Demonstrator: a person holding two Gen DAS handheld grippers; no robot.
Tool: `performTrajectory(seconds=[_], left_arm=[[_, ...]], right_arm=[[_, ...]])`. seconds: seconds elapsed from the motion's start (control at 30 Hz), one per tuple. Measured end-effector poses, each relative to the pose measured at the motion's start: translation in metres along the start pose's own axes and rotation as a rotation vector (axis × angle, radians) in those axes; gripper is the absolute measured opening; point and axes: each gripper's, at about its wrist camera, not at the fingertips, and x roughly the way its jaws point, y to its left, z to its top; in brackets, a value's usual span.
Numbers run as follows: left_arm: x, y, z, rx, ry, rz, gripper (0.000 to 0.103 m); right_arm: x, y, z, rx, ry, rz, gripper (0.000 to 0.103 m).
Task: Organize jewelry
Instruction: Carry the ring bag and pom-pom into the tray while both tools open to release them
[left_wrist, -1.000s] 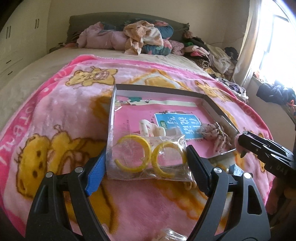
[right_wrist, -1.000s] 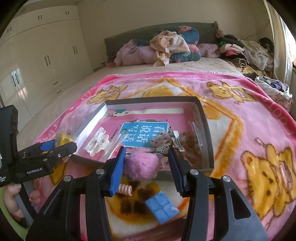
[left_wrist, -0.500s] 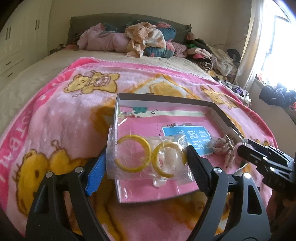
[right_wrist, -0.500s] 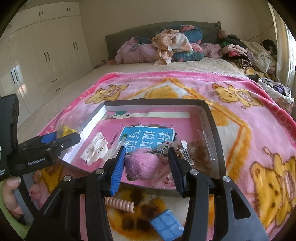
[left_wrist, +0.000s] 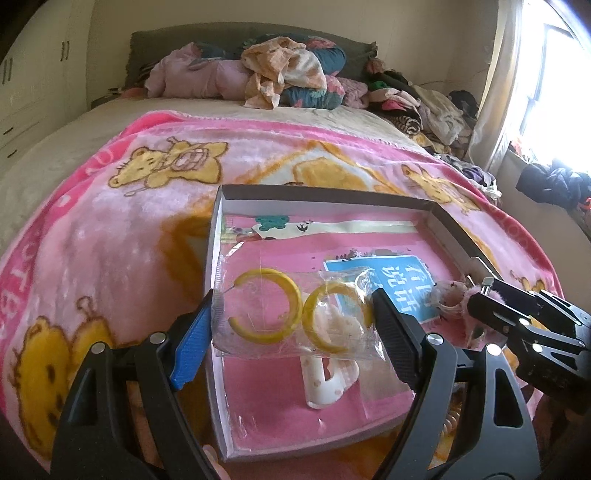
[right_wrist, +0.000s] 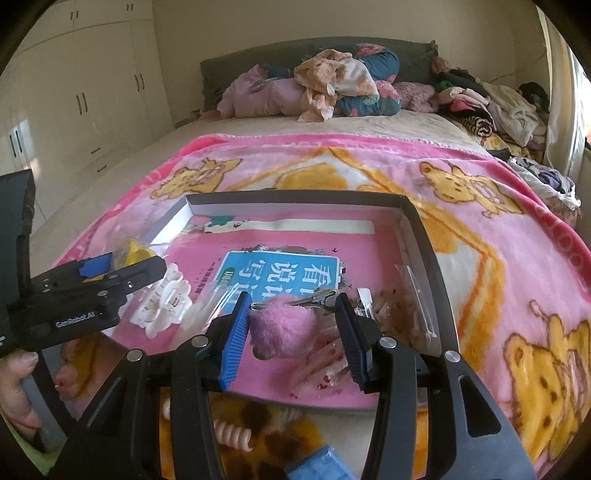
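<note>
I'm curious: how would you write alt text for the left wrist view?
The left tongs hold a clear bag of yellow hoop earrings over a shallow box on a pink bear blanket. A white hair claw lies in the box, and the right tongs enter from the right with a pink pom-pom clip.

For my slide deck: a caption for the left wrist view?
Left gripper holds bagged yellow hoop earrings over the box.

Each hand-held gripper (left_wrist: 291, 325) (right_wrist: 290, 325) is black plastic with silver screws, one blue ribbed pad (right_wrist: 232, 343) and one black. White "GenRobot.AI" lettering (right_wrist: 75, 319) marks one; bare skin shows on the left hand (right_wrist: 14, 380).
</note>
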Motion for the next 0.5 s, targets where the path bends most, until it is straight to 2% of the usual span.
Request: performTrajectory(seconds=[0.23,0.5], left_arm=[[0.010,0.002,0.000,0.012,0.017,-0.008,0.072],[0.012,0.000,-0.001,0.027,0.014,-0.012,0.073]], right_arm=[[0.021,0.003,0.001,-0.008,0.034,-0.024,0.045],[0.028,0.009,-0.004,-0.011,0.044,-0.011,0.045]])
